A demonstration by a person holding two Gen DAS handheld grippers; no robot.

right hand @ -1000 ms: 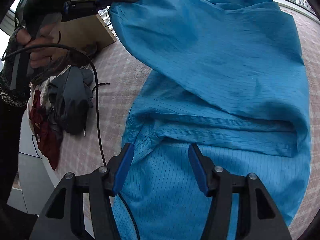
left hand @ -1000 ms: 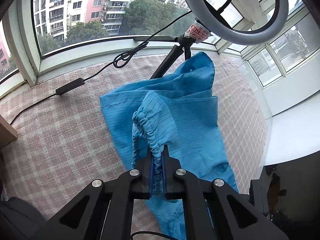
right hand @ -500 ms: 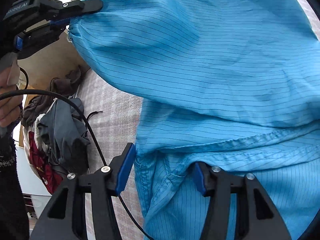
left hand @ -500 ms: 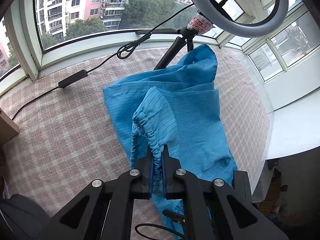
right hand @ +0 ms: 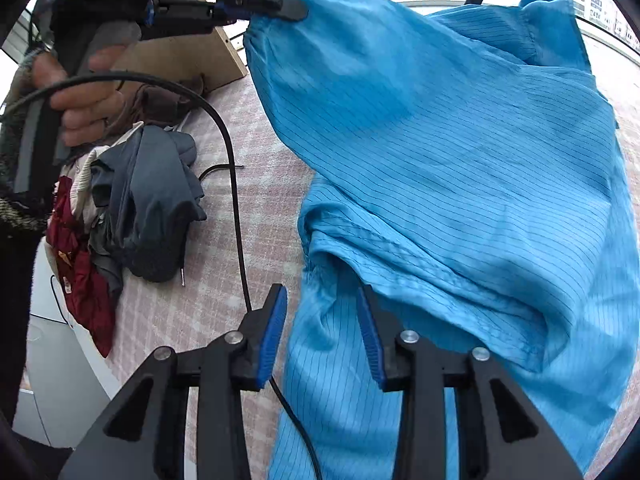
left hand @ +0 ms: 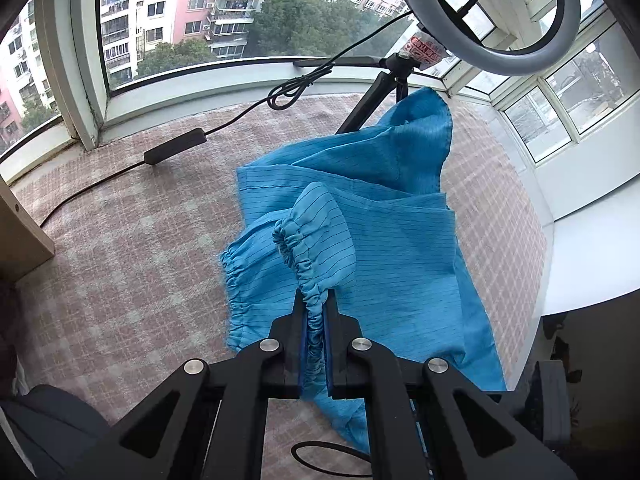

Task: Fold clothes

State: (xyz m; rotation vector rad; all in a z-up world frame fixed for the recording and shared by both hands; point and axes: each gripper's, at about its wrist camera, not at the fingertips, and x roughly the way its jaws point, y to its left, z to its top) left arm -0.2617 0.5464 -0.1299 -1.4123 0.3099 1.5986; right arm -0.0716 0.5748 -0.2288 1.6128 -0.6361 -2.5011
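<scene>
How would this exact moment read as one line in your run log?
task: fold clothes | left gripper: shut on sleeve cuff, lifted | right gripper: open, around blue garment fabric | laundry pile: waiting

Left wrist: aimed down past the blue garment [left hand: 380,240] toward the windows, close.
Right wrist: aimed across it toward the clothes pile [right hand: 132,208].
Shared: the garment.
</scene>
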